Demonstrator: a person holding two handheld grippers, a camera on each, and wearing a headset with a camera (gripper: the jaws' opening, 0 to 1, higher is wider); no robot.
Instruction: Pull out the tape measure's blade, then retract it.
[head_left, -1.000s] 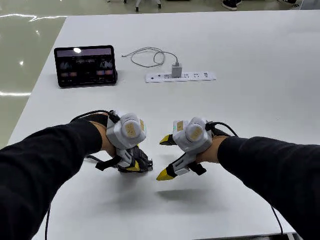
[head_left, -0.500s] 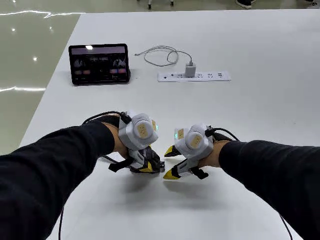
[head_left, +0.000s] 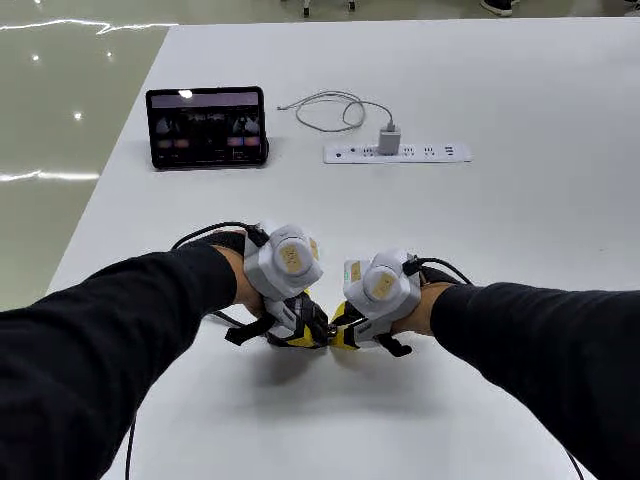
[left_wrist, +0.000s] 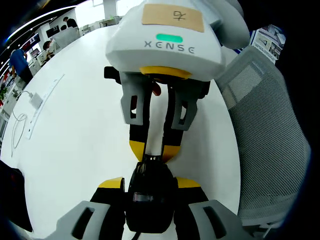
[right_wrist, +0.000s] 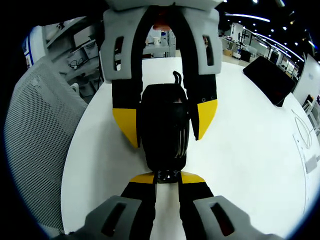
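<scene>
Close to the near edge of the white bench (head_left: 520, 210), the left gripper (left_wrist: 150, 184) is clamped across the black tape measure (left_wrist: 150, 202), its yellow-tipped jaws pressed to either side of the case. The right gripper (right_wrist: 167, 178) meets it nose to nose, jaws drawn almost together on the tape measure's front end (the blade's tab there is too small and dark to make out). In the head view the case is mostly hidden under the two gripper bodies, while a tablet (head_left: 207, 125) by the left edge and a power strip (head_left: 430, 153) lie well apart, farther up the bench.
</scene>
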